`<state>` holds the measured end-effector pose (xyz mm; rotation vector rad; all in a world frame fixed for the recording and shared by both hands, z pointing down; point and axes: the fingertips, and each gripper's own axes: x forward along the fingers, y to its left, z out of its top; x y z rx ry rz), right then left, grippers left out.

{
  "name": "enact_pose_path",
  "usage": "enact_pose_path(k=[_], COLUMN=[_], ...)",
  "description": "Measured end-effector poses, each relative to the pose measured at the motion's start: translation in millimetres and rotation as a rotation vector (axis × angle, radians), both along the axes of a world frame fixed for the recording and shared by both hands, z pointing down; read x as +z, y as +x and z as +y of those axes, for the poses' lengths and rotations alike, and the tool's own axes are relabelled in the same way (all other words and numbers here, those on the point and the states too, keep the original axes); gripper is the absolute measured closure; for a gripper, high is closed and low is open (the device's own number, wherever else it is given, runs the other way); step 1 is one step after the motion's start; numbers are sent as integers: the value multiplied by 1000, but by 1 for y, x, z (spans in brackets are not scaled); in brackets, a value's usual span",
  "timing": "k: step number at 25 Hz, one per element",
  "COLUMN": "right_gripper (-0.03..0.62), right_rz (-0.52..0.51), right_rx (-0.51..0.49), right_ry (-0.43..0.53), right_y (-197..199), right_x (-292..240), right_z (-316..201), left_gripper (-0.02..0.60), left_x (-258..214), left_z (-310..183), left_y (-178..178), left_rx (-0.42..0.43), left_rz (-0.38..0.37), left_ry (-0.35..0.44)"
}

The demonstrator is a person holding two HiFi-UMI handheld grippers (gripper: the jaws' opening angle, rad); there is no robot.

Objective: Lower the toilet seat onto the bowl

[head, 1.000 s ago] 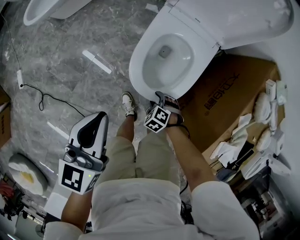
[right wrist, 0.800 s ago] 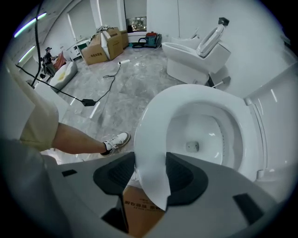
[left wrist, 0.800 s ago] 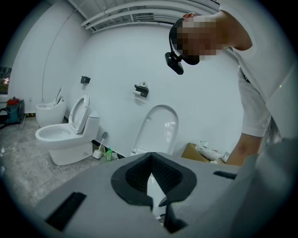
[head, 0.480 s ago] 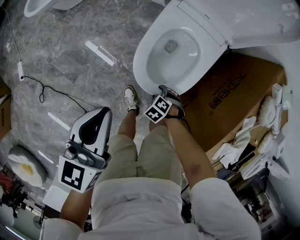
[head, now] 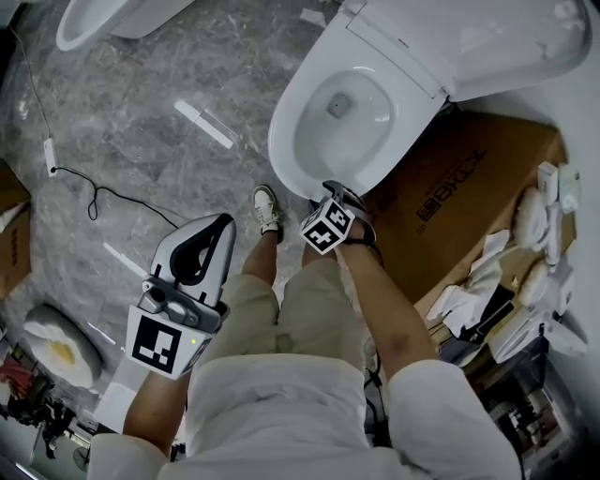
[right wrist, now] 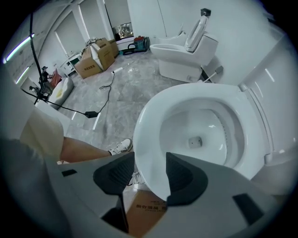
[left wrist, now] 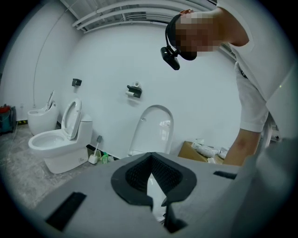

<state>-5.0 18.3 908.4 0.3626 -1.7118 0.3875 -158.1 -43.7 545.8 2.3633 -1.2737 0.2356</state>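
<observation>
The white toilet seat [head: 291, 141] lies flat on the bowl, and the lid [head: 487, 37] stands raised behind it. The lid [left wrist: 156, 128] also shows upright in the left gripper view. My right gripper [head: 328, 194] points straight down at the seat's front edge. In the right gripper view the seat's front rim [right wrist: 149, 125] runs between the jaws of the right gripper [right wrist: 149, 175]. One pad lies against the inner side and a gap shows at the outer pad. My left gripper [head: 223, 220] hangs by the person's left leg, its tips together and empty [left wrist: 150, 155].
A cardboard box [head: 459, 187] stands right beside the toilet, with white parts [head: 534, 244] piled beyond it. A second toilet [head: 94, 19] is at the far left, and a cable [head: 94, 197] trails on the grey floor. The person's shoe [head: 265, 208] is at the bowl's foot.
The right gripper's marker cube has rolled a little while staying at the seat's front edge. The seat and the left gripper have kept their places.
</observation>
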Motion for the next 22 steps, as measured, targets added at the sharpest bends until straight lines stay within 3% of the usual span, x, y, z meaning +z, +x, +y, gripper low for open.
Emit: enact_pose_path(k=[7, 11, 14, 18, 22], right_gripper=[473, 538, 592, 595, 595], right_rz=[-118, -158, -233, -401, -480], right_rx=[154, 255, 400, 644, 784], right_ry=[31, 95, 114, 129, 217], right_y=[11, 30, 48, 73, 107], right_x=[-58, -98, -132, -185, -240], right_z=[-19, -35, -46, -65, -92], left_gripper=[577, 577, 577, 577, 577], left_x=[-36, -73, -99, -136, -175], left_z=[-7, -15, -19, -27, -40], left_y=[22, 37, 46, 54, 68], left_rx=[71, 90, 100, 99, 104], left_rz=[-16, -8, -8, -11, -19], left_ry=[67, 116, 149, 193, 251])
